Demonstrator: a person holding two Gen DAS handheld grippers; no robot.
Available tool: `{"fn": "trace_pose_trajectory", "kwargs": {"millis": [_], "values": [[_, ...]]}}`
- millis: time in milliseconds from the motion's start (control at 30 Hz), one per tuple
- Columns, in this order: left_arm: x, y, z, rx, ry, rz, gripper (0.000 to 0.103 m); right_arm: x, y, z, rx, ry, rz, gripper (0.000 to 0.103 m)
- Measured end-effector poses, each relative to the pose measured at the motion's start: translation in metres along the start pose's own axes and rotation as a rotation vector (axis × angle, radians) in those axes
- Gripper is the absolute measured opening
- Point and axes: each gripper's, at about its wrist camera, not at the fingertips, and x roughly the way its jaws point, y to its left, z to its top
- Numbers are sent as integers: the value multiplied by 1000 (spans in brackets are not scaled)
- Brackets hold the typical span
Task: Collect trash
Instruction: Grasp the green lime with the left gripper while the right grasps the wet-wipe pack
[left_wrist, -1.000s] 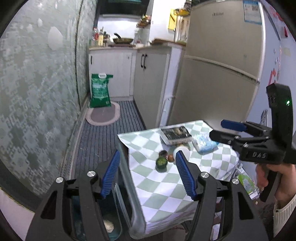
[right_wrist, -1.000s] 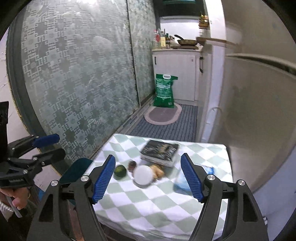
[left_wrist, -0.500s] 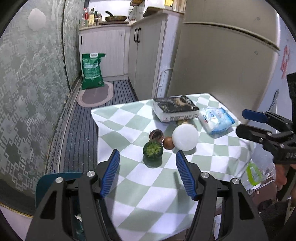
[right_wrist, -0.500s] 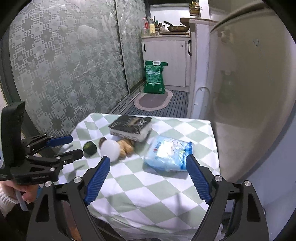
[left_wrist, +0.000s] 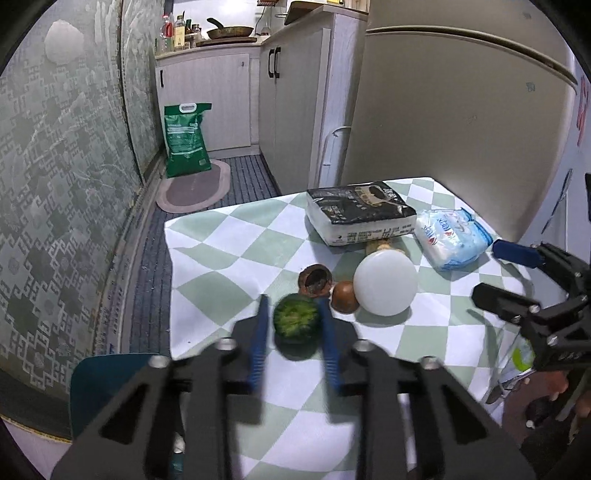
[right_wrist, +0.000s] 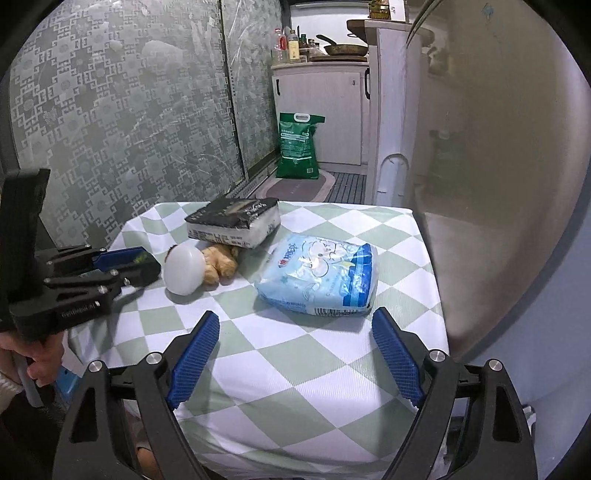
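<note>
A small round green fruit (left_wrist: 295, 319) lies on the green-and-white checked tablecloth (left_wrist: 229, 236). My left gripper (left_wrist: 293, 306) is closing on it, with a blue pad against each side. Just behind the fruit are a brown husk (left_wrist: 314, 280), a small brown ball (left_wrist: 344, 291) and a white round object (left_wrist: 385, 282). A knobbly tan piece (right_wrist: 218, 264) lies beside the white one. My right gripper (right_wrist: 295, 315) stands wide open and holds nothing, just short of a light-blue tissue pack (right_wrist: 321, 280). The left gripper (right_wrist: 144, 264) shows at the left of the right wrist view.
A black-and-white package (left_wrist: 360, 216) lies at the far side of the table. A teal bin (left_wrist: 107, 384) stands below the table's left edge. The fridge (left_wrist: 461, 110) rises on the right. On the floor beyond are a green sack (left_wrist: 186, 140) and a mat (left_wrist: 192, 186).
My left gripper has dropped toward the table and its jaws have come in from wide apart onto the green fruit. The right gripper has come down nearer the tissue pack and spread a little wider.
</note>
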Motion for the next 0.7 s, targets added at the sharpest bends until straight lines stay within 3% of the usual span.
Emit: {"fn": "trace_pose_trajectory", "kwargs": {"millis": [367, 700], "values": [[-18, 16, 1, -63, -29, -45, 25, 19, 10, 12, 7, 14, -89, 88], [-40, 25, -7, -59, -56, -80, 25, 38, 13, 24, -19, 21, -176, 88]]}}
